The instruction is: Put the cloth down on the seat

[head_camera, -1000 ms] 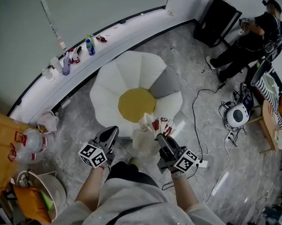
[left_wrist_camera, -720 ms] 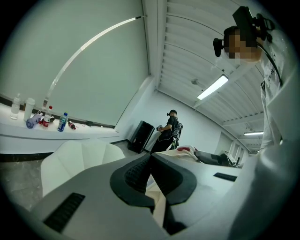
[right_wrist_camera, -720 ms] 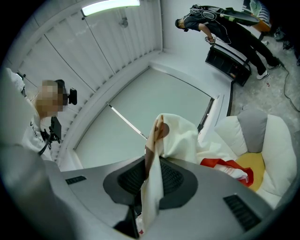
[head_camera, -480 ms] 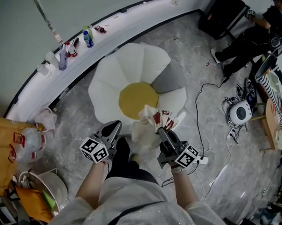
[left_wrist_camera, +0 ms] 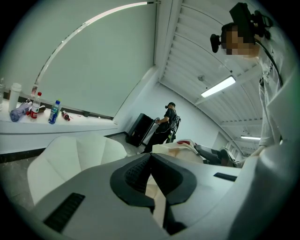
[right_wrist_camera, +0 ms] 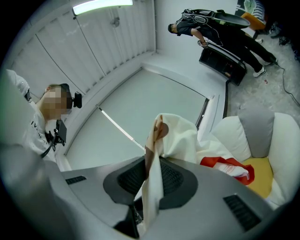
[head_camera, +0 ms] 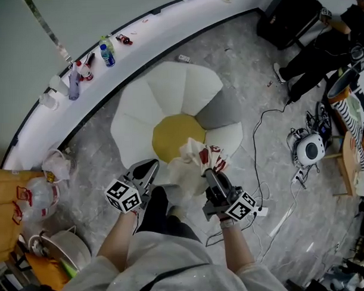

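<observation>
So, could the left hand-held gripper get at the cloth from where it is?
Probably yes. The left hand-held gripper sits empty beside the cloth with nothing between them; its jaws are together, so it would need to open first. The right hand-held gripper holds the cloth.

The right gripper (head_camera: 209, 174) has carried the cloth (head_camera: 191, 162) forward, onto the edge of the flower-shaped seat's (head_camera: 168, 91) yellow centre (head_camera: 170, 136).

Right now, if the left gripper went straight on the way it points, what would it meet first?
Probably the cloth hanging from the right gripper, just ahead of the left gripper and slightly right. If it slips past, the seat comes next; depth is unclear.
</observation>
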Demonstrator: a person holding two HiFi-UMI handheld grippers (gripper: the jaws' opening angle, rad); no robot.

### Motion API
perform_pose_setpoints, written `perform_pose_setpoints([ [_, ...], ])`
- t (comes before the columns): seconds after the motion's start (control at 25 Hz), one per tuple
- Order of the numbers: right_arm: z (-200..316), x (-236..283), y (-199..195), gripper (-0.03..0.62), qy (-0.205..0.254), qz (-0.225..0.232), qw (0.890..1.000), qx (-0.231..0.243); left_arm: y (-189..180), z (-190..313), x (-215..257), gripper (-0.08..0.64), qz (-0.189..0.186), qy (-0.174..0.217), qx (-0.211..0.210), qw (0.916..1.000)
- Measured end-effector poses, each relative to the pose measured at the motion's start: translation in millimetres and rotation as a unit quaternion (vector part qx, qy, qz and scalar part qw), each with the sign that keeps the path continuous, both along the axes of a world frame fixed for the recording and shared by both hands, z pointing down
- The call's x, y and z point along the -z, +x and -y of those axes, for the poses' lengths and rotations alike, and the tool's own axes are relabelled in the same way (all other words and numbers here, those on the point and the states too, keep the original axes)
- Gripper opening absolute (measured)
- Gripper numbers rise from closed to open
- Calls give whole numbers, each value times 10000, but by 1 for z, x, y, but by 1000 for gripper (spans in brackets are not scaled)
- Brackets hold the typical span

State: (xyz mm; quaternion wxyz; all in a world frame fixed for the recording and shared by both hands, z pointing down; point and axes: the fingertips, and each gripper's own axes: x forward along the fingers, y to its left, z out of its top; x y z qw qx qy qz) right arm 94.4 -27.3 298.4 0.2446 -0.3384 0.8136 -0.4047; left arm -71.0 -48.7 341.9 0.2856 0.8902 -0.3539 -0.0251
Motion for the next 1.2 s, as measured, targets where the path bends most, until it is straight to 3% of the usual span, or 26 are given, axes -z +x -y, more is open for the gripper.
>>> perform_pose_setpoints([
  [0.68,143,-58,-30,74,-280,50,9992,-290,-20,128,-52,14,-54,-297,-331,9990],
  [1.2,200,-161,-16,74,-549,579,9955,-513,10,148,-139,14,-182,-666,-30,9976],
])
